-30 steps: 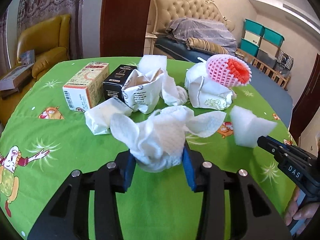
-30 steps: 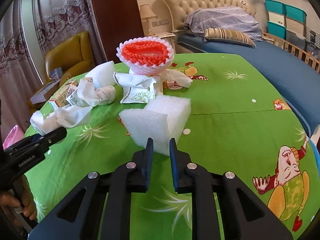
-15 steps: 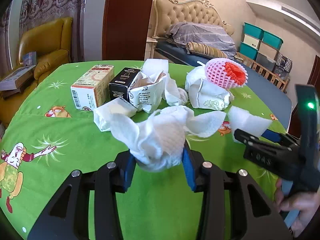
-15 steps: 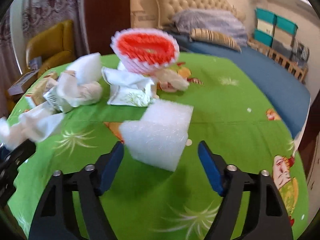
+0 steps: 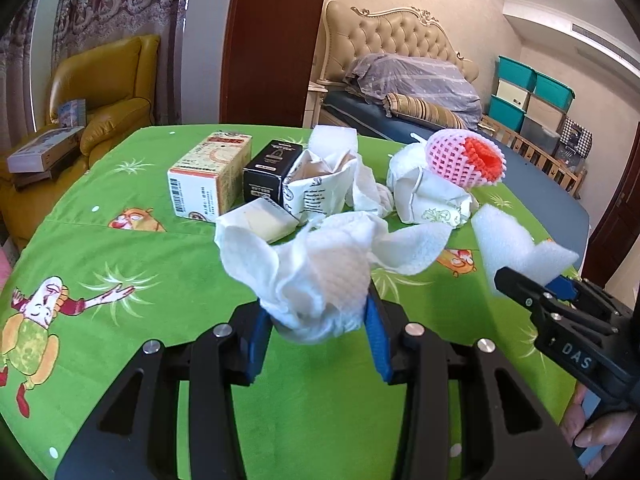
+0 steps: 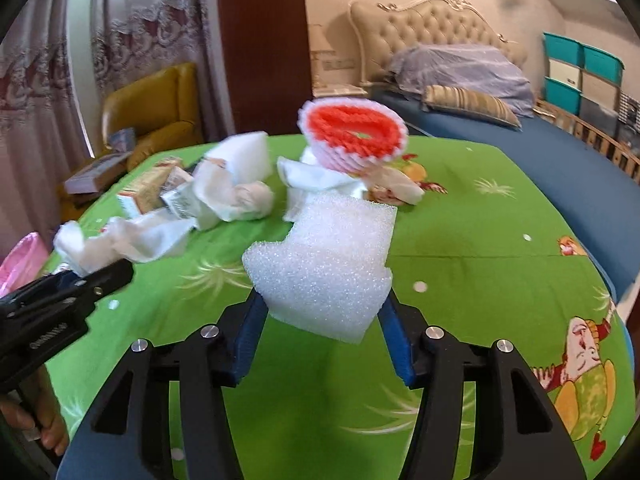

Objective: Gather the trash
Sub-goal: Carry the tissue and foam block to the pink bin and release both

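My left gripper is shut on a crumpled white tissue, held just above the green tablecloth. A white foam block sits between the blue pads of my right gripper. Those jaws are closing, and the pads press its lower sides. The block is tilted, its lower corner off the cloth. In the left wrist view the right gripper carries the foam at the right. From the right wrist, the left gripper and its tissue show at the left.
More trash lies at the table's middle: a pink and red foam fruit net on a crumpled white bag, a printed wrapper, a black box and a beige box. Something pink hangs beyond the table's left edge.
My right jaws, shut just behind the foam block a second ago, opened wide around it and have now closed in on its sides. The block has tilted up. The left gripper kept its tissue.
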